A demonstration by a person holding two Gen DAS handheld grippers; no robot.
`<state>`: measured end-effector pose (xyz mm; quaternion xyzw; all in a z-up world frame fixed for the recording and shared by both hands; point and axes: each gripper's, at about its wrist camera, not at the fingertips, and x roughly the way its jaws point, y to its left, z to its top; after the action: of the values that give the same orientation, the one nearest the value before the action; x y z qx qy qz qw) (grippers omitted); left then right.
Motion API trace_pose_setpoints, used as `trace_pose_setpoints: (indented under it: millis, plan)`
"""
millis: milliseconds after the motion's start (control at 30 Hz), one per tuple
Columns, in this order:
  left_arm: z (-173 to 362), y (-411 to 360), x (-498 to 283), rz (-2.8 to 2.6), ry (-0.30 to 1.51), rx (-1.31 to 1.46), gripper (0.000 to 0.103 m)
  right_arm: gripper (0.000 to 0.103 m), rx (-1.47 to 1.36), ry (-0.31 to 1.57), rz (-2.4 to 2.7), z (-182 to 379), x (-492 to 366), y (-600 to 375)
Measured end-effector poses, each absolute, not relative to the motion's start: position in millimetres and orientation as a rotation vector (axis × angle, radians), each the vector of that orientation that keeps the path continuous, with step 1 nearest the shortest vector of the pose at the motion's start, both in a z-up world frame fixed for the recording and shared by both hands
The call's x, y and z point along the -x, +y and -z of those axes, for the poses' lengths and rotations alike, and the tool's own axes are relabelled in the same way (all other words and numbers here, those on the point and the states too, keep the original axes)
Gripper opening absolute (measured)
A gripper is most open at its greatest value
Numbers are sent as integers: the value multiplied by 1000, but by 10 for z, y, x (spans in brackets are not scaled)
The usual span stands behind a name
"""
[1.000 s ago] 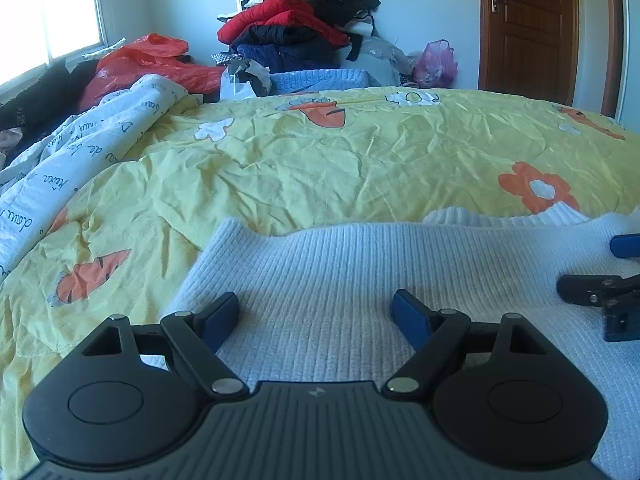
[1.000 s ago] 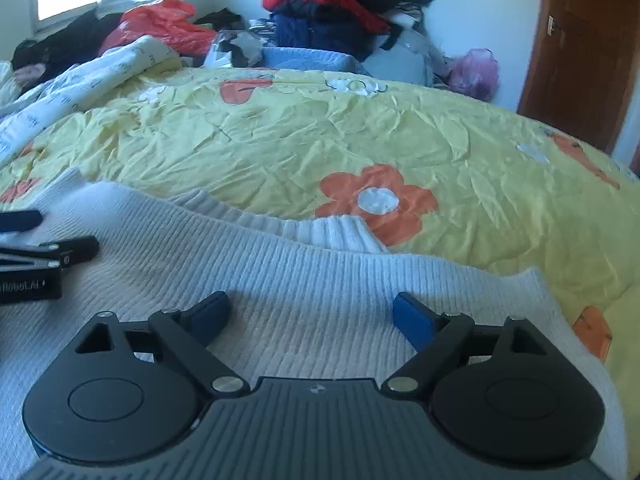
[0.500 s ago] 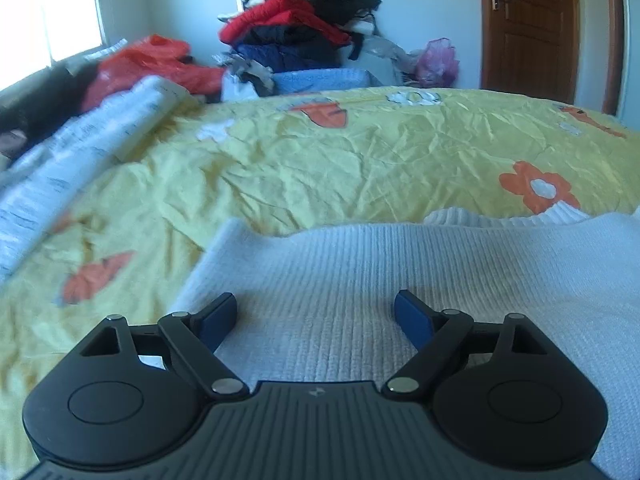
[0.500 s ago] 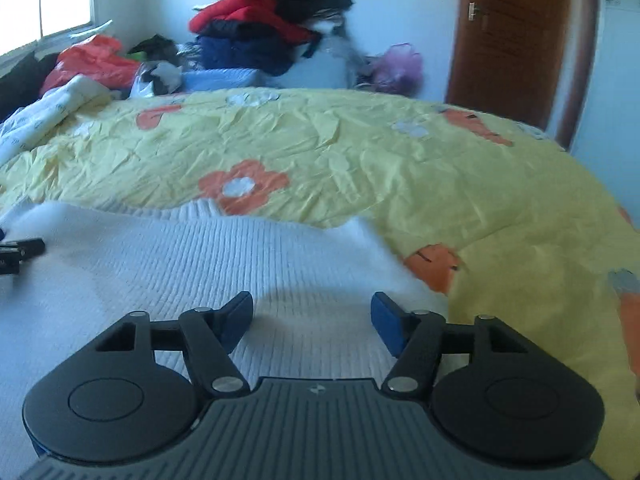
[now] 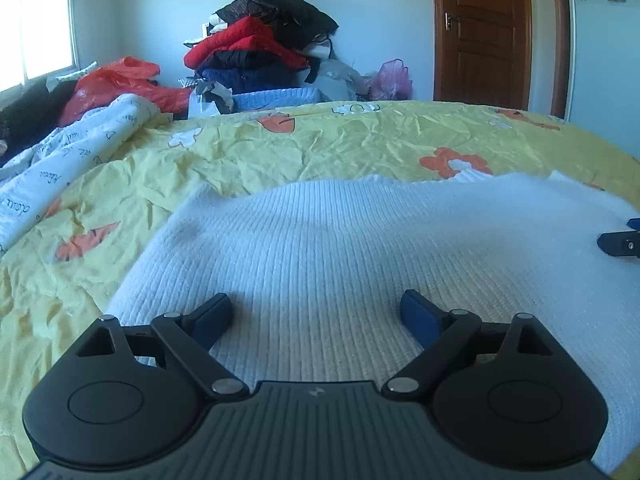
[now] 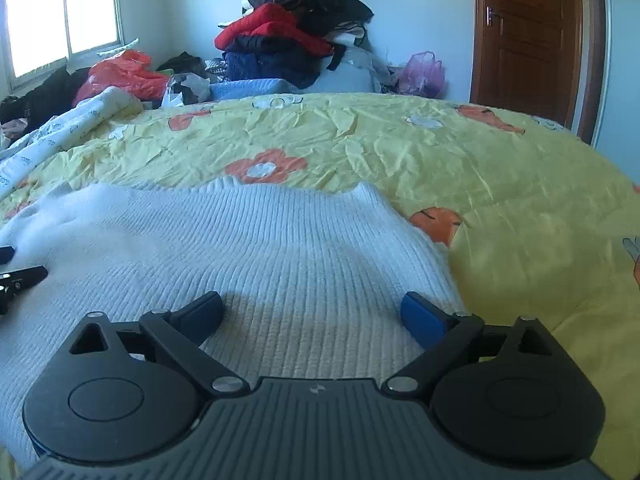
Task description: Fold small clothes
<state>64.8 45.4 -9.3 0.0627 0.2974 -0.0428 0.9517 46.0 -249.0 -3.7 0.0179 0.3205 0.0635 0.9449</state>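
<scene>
A white ribbed knit garment (image 5: 340, 240) lies flat on the yellow flowered bedspread (image 5: 320, 148). My left gripper (image 5: 316, 312) hovers over the garment's near left part, its jaws opening wide, with only flat knit beneath them. My right gripper (image 6: 312, 310) stands over the garment (image 6: 240, 248) near its right edge, its jaws also opening, gripping nothing. The right gripper's fingertips (image 5: 620, 242) show at the right edge of the left wrist view. In the right wrist view, the left gripper's fingertips (image 6: 24, 276) show at the left edge.
A rolled white printed quilt (image 5: 60, 160) lies along the bed's left side. Beyond the bed stands a pile of clothes (image 5: 264, 52), with red plastic bags (image 5: 116, 84) and a pink bag (image 5: 392, 80). A brown door (image 5: 484, 32) is at the back right.
Both grippers' jaws have spread wider; the right one narrowed briefly first. The right gripper slid right to the garment's right edge. The left gripper shifted right, further onto the garment.
</scene>
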Motion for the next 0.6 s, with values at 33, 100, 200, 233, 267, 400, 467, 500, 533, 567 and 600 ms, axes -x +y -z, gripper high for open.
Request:
trace_pose_setpoints:
  millis: [33, 100, 200, 233, 267, 400, 467, 500, 533, 567, 600]
  plan:
    - [70, 473, -633, 84, 607, -126, 93, 95, -42, 650, -131, 36, -446, -2495]
    - [-18, 516, -517, 58, 612, -113, 93, 95, -46, 638, -129, 40, -418, -2496]
    - [-166, 715, -198, 71, 590, -38, 93, 95, -45, 617, -118, 55, -383, -2494]
    - [-168, 809, -121, 75, 601, -8, 93, 95, -46, 612, -116, 53, -397, -2495]
    - [-127, 891, -94, 64, 639, 12, 93, 95, -47, 608, -114, 56, -393, -2494]
    - [60, 1029, -93, 71, 650, -7, 97, 95, -53, 599, -115, 63, -395, -2501]
    - [58, 958, -186, 31, 663, -25, 102, 95, -52, 598, -114, 65, -390, -2496]
    - [49, 928, -210, 14, 662, -30, 103, 95, -53, 597, -115, 64, -387, -2499]
    - [23, 905, -207, 0, 661, -32, 102, 95, -57, 597, -116, 67, -384, -2501]
    - [-25, 876, -172, -15, 654, -29, 102, 95, -61, 596, -117, 67, -379, -2507]
    - [-63, 876, -98, -23, 643, -21, 101, 95, -65, 593, -118, 67, -371, -2512]
